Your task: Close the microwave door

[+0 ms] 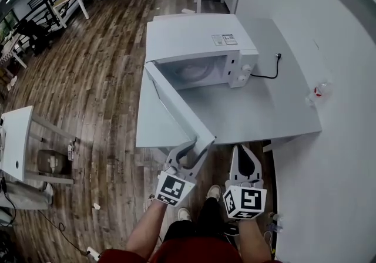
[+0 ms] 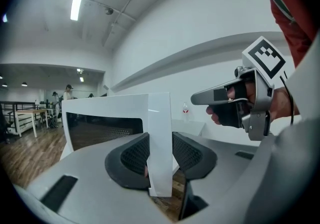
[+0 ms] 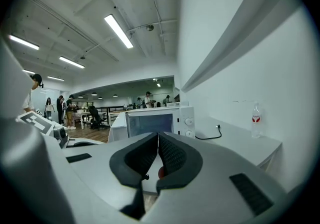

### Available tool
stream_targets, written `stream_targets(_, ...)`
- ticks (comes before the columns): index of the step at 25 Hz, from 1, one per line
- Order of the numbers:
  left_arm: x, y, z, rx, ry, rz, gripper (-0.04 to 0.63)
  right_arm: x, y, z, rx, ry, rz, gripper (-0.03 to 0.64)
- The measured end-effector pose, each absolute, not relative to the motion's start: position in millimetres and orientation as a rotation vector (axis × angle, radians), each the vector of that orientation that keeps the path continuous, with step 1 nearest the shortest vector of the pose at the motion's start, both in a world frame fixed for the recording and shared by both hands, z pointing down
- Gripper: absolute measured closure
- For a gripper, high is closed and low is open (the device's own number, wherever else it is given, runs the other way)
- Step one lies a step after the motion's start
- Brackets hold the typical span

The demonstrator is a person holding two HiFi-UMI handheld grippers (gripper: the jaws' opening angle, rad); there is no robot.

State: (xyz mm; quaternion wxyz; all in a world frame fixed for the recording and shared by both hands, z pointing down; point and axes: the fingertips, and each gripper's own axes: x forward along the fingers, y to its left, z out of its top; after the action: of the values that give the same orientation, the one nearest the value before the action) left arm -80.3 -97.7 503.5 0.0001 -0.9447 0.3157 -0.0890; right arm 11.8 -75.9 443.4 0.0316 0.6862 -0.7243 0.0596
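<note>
A white microwave [image 1: 194, 50] stands on a grey table [image 1: 276, 109], its door [image 1: 176, 106] swung wide open toward me. My left gripper [image 1: 192, 149] is at the door's free edge. In the left gripper view the door's white edge [image 2: 160, 138] stands between the two dark pads [image 2: 132, 158], which touch it on both sides. My right gripper [image 1: 244, 151] hovers just right of the left one, off the table's near edge. Its jaws [image 3: 158, 155] are shut with nothing between them, pointing at the microwave [image 3: 155, 120].
A black power cable [image 1: 267, 71] lies on the table right of the microwave. A small water bottle [image 1: 317, 91] stands at the table's right edge by the white wall. A white side table [image 1: 17, 138] stands far left on the wood floor. People stand at desks far back.
</note>
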Motion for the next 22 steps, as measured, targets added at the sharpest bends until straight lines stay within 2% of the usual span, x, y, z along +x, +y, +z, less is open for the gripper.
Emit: stream_targets(22, 39.3, -196.4, 502.9, -2.937, 1.227, -0.257, 0.453, 145.4, -172.3, 447.3, 2.115, -2.254, 0.235, 0.589)
